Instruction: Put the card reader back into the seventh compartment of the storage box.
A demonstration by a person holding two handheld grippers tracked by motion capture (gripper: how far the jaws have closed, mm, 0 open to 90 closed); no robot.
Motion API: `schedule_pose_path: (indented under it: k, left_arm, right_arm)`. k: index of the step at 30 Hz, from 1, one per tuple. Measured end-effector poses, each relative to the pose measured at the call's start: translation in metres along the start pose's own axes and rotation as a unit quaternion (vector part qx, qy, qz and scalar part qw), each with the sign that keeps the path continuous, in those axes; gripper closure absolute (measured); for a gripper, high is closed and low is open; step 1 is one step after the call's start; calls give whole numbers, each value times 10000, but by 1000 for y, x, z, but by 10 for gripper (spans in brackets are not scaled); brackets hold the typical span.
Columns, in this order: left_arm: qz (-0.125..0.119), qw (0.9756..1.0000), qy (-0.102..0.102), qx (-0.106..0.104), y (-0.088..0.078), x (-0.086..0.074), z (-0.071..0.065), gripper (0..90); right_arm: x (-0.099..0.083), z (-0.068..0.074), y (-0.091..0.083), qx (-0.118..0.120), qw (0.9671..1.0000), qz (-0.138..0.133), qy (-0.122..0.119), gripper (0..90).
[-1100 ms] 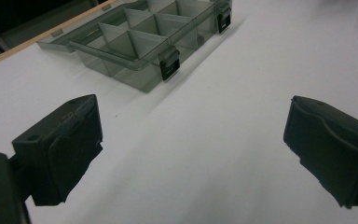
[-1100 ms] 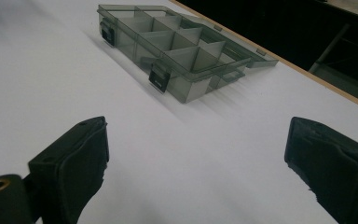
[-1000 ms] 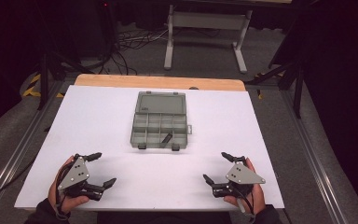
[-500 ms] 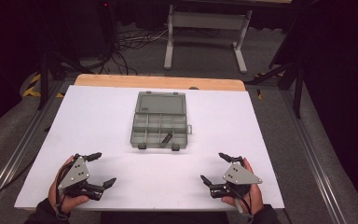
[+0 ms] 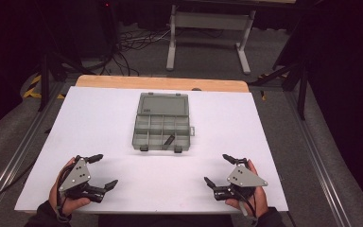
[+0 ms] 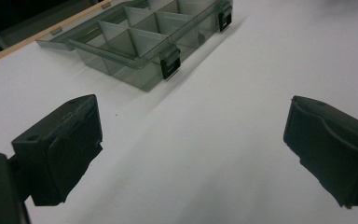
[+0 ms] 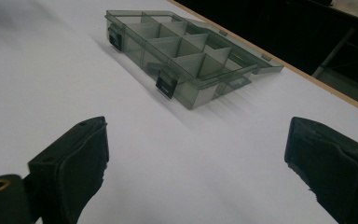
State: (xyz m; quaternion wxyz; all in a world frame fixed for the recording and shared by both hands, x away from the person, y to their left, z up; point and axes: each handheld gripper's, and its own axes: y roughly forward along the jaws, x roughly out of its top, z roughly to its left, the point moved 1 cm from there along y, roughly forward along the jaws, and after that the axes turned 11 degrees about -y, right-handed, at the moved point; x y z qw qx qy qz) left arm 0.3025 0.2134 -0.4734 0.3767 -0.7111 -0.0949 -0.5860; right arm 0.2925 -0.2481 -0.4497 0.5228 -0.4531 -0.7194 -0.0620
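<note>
A grey see-through compartment box (image 5: pixel 162 124) lies in the middle of the white table (image 5: pixel 75 123), its lid folded flat on the far side. One front compartment holds a small dark piece (image 5: pixel 168 140). My left gripper (image 5: pixel 103 170) rests open near the front left edge, held in a hand. My right gripper (image 5: pixel 217 169) rests open near the front right edge. Both point toward the box and are well short of it. In the left gripper view the box (image 6: pixel 135 42) lies ahead of the open gripper (image 6: pixel 193 149). The right gripper view shows the box (image 7: pixel 186 56) beyond the open gripper (image 7: pixel 196 163).
A wooden strip (image 5: pixel 160 83) edges the table's far side. Beyond it, cables (image 5: pixel 132 42) and a metal stand (image 5: pixel 208 28) sit on the dark floor. Metal rails (image 5: pixel 312 142) run along both sides of the table.
The right gripper has shifted only very slightly. The left gripper and the box stay where they were.
</note>
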Motion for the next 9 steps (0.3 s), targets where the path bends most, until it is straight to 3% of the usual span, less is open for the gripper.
schedule_pose_path:
  k: [9]
  left_arm:
    - [28, 10000, -40, -2, 1, 0, 0, 50]
  right_arm:
    - [1, 1, 0, 17, 10000, 5, 5, 75]
